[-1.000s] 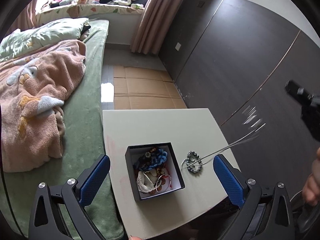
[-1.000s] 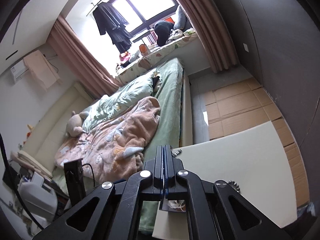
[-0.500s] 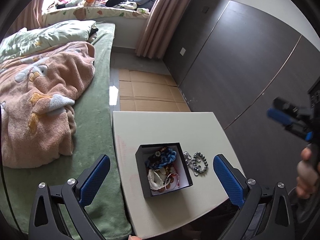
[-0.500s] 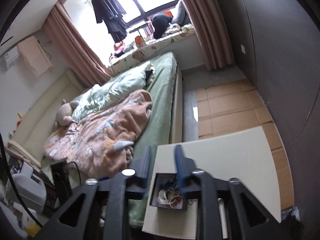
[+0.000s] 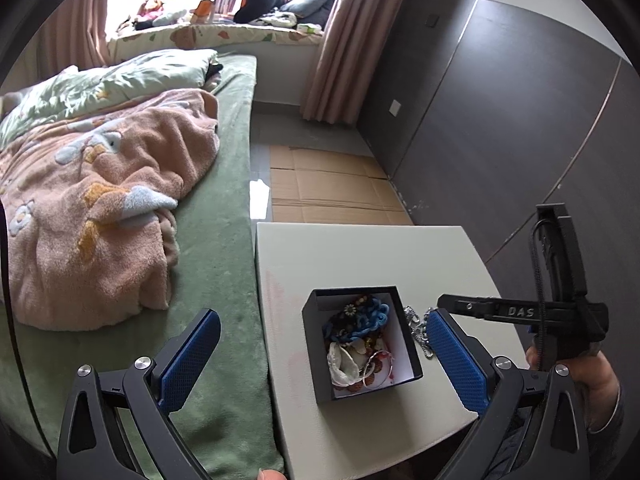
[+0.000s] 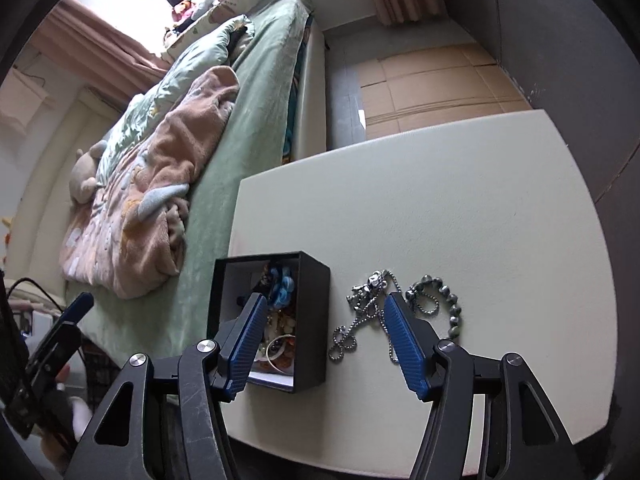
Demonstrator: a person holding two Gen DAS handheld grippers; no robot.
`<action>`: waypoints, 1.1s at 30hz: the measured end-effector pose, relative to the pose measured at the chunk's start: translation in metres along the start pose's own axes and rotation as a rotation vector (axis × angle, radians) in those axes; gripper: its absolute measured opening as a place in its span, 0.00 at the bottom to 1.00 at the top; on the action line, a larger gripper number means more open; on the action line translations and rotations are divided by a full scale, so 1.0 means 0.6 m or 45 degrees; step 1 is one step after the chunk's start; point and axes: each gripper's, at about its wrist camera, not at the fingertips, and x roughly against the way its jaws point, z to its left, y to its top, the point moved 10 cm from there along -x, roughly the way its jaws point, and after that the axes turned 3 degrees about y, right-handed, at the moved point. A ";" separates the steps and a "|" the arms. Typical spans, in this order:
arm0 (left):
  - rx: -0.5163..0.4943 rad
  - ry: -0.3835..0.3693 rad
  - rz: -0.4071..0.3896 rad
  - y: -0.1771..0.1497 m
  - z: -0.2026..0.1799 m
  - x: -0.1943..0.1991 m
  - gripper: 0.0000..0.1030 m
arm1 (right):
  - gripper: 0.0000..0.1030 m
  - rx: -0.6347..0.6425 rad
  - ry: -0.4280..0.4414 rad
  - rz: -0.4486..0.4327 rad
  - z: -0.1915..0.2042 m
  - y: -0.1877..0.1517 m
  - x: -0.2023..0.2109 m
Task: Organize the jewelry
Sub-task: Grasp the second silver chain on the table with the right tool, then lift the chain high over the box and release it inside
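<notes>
A black jewelry box (image 5: 317, 317) (image 6: 316, 320) with a white lining stands on the white table (image 5: 360, 256) (image 6: 440, 208). It holds a blue braided piece (image 5: 370, 318), pale and red pieces. A silver ball-chain necklace (image 6: 362, 312) and a dark bead bracelet (image 6: 450, 304) lie on the table right of the box; the chain also shows in the left wrist view (image 5: 416, 330). My left gripper (image 5: 320, 344) is open above the box. My right gripper (image 6: 324, 328) is open, low over the box's right wall and the chain.
A bed with a green sheet (image 5: 216, 216) and a pink blanket (image 5: 92, 200) runs along the table's left edge. Dark wardrobe panels (image 5: 500, 120) stand at the right. Cardboard (image 5: 328, 184) covers the floor beyond the table.
My right gripper was shut on the chain and held it up; it has let go, opened and come down low over the table. The chain now lies beside the box. The left view shifted right.
</notes>
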 end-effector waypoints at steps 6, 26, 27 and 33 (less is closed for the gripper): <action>0.047 -0.010 0.017 -0.017 0.002 -0.017 1.00 | 0.41 -0.049 -0.035 0.071 -0.040 -0.020 -0.065; 0.186 -0.068 0.045 -0.035 0.027 -0.045 1.00 | 0.22 0.129 -0.240 0.116 -0.056 -0.012 -0.142; 0.184 -0.068 0.048 -0.036 0.027 -0.046 1.00 | 0.13 0.137 -0.231 0.120 -0.056 -0.013 -0.142; 0.200 -0.085 0.051 -0.039 0.027 -0.044 1.00 | 0.12 0.153 -0.211 0.140 -0.055 -0.027 -0.136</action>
